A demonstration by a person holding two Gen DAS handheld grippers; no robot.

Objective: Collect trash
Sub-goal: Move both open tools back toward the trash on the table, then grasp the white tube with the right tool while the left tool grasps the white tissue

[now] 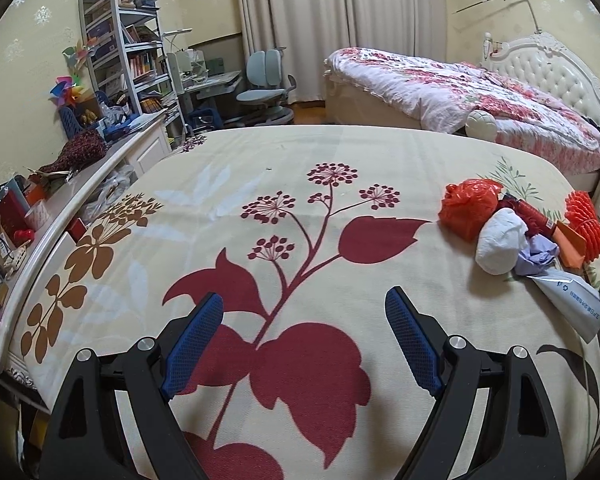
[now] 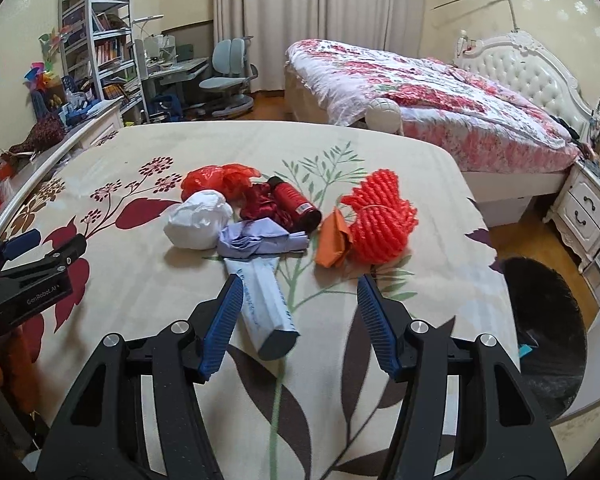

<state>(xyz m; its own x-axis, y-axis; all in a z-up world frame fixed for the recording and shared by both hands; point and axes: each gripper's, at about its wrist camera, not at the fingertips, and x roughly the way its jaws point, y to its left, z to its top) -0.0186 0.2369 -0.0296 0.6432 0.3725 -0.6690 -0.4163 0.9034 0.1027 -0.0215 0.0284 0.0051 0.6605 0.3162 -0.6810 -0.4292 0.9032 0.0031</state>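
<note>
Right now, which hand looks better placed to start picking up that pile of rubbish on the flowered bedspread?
Right. The right gripper hangs open directly over the flat white plastic pouch. The left gripper faces bare flowered bedspread, with the pile off to its side.

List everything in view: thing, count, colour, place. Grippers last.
floral bedspread: one, cream with red, brown and green plants, under the trash
plastic bag: one, orange-red, far left of the pile
white wad: one, white, in front of that bag
lilac paper: one, crumpled, pile centre
red can: one, lying on its side beside dark red fabric
foam net: one, orange-red, right of the pile
orange paper: one, folded, against the net
mailer pouch: one, pale blue-white, nearest the right gripper
second bed: one, pink floral, behind
desk chair: one, grey-blue, by the curtains
left gripper: open, empty
right gripper: open, above the pouch
</note>
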